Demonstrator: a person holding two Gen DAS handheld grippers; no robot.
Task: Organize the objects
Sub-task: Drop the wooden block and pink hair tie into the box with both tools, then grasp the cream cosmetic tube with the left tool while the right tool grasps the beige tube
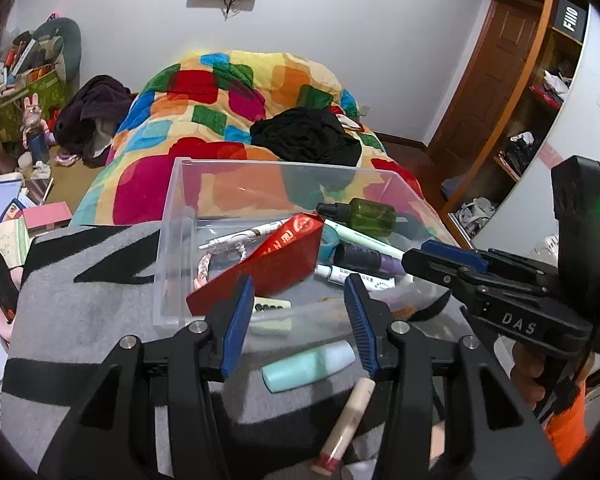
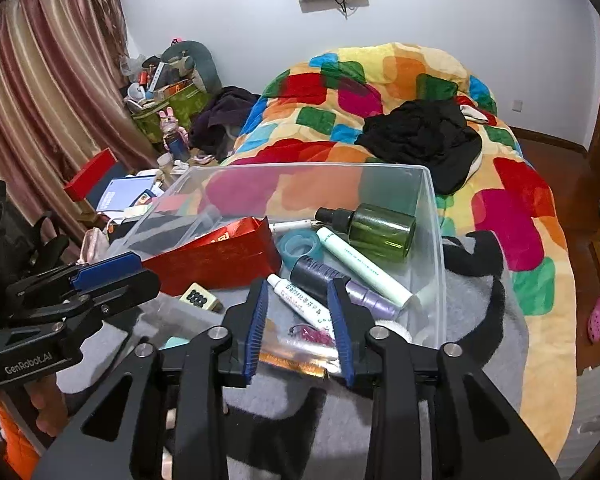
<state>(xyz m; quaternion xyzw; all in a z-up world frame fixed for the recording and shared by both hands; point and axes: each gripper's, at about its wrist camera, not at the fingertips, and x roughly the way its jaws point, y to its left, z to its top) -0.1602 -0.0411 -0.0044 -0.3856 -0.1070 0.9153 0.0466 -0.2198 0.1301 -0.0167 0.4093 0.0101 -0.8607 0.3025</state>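
On the grey-and-black blanket (image 1: 80, 320), the left tool (image 1: 300, 316) hovers with its blue pads spread and nothing pinched, just above a mint tube (image 1: 308, 364) and a beige stick (image 1: 352, 420) that lie outside the clear bin (image 1: 172, 240). Inside the bin (left to right) sit a red packet (image 1: 268, 264), a roll of tape (image 2: 300, 246), a green spray bottle (image 2: 376, 230) and several tubes. The right tool (image 2: 298, 320) is also spread and empty over the bin's near edge.
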